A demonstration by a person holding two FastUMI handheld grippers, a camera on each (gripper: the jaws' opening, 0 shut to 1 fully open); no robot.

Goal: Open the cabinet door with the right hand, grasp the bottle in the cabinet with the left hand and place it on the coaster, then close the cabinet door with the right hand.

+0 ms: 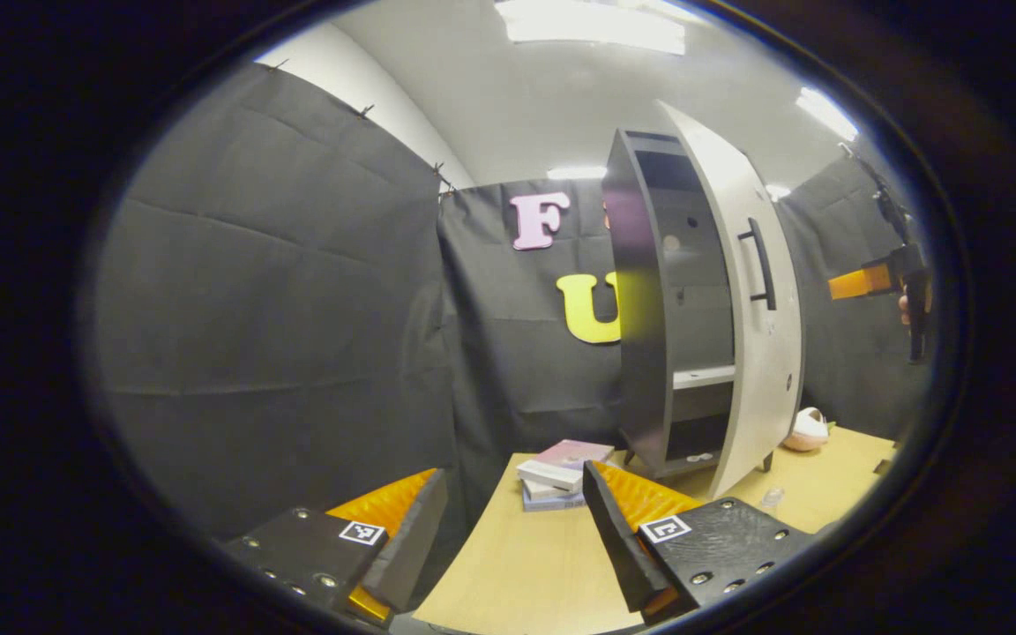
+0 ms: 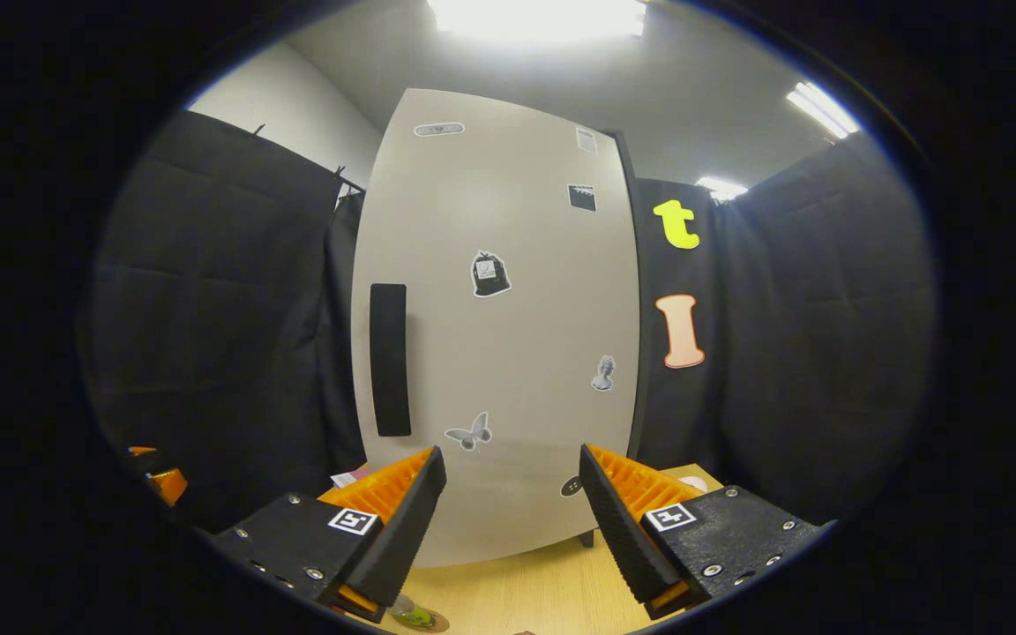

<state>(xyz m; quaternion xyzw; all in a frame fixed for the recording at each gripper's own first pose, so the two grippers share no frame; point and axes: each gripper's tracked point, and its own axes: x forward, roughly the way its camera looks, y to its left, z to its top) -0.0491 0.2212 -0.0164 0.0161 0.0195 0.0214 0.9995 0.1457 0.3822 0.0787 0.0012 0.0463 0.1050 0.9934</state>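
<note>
Cabinet door (image 2: pixel 495 326) stands partly ajar, both the left claw (image 1: pixel 508 520) and right claw (image 2: pixel 508 503) spread wide and empty; closing appears the remaining step.

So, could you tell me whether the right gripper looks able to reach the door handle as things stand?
Probably yes. In the right gripper view the open right gripper faces the cabinet door, and the handle sits slightly left of its line with nothing in front of it.
</note>
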